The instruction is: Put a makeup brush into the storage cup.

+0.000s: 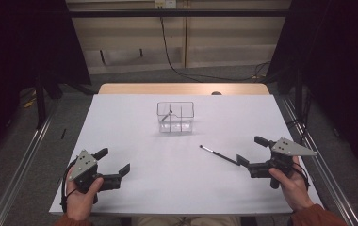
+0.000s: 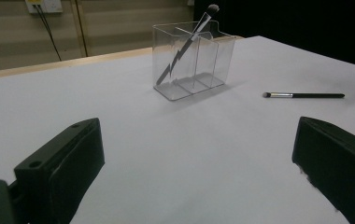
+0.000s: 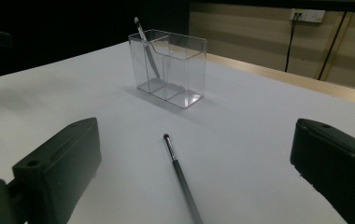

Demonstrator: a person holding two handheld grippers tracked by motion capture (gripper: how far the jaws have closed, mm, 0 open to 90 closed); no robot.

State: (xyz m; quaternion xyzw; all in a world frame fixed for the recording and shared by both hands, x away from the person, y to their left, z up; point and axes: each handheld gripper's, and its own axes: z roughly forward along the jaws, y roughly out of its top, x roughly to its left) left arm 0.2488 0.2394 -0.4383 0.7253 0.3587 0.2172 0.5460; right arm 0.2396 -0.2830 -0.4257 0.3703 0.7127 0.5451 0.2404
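A clear plastic organiser (image 1: 175, 117) with compartments stands at the middle back of the white table. One brush (image 1: 166, 115) leans inside its left compartment, head up (image 2: 185, 44) (image 3: 146, 49). A thin black brush (image 1: 218, 154) lies flat on the table, right of centre (image 2: 304, 95) (image 3: 181, 176). My left gripper (image 1: 116, 162) rests open at the front left, nothing between its jaws. My right gripper (image 1: 251, 150) is open at the front right, with the handle end of the lying brush just in front of its jaws.
The white table top (image 1: 134, 141) ends in a wooden strip (image 1: 182, 88) at the back. Metal rails (image 1: 26, 155) run along both sides on the floor. A cable (image 1: 177, 66) hangs from a wall socket behind the table.
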